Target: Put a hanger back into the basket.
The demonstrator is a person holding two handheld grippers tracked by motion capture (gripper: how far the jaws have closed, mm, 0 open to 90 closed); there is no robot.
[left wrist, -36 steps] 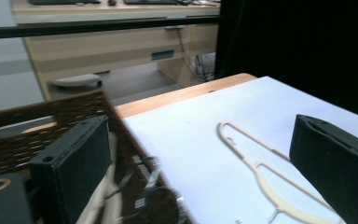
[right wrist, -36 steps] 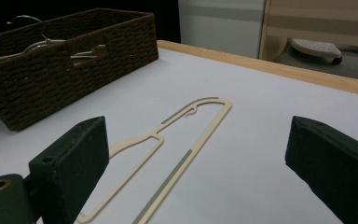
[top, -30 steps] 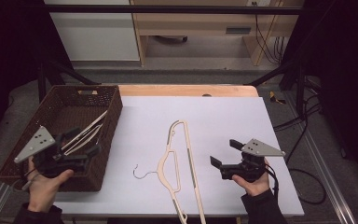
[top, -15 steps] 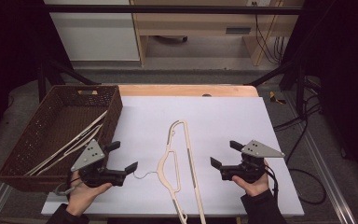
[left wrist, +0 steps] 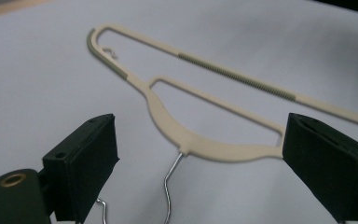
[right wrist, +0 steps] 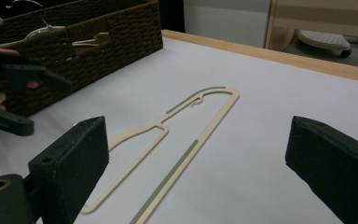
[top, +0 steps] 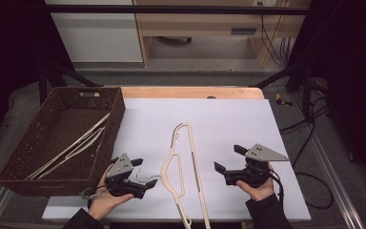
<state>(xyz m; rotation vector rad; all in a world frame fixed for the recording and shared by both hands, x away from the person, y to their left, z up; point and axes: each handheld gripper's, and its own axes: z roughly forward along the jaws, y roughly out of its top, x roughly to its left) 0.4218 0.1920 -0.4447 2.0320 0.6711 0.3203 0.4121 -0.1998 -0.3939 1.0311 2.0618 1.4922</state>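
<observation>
Nearest the person, the left gripper sits low over the front edge of the white counter, its black jaws released and spread wide. The thin wire hook of the cream plastic clothes hanger lies between them; whether either jaw touches the wire cannot be told. The hanger lies flat on the counter near its middle, with its hook pointing toward the left gripper and its long straight bar running from the front edge toward the far side. To the right, well apart from the hanger, the right gripper is held by the other hand, with its jaws also released and grasping nothing. Farther back on the left, a dark brown woven basket stands on the counter beside the hanger, holding more pale hangers leaning inside it.
</observation>
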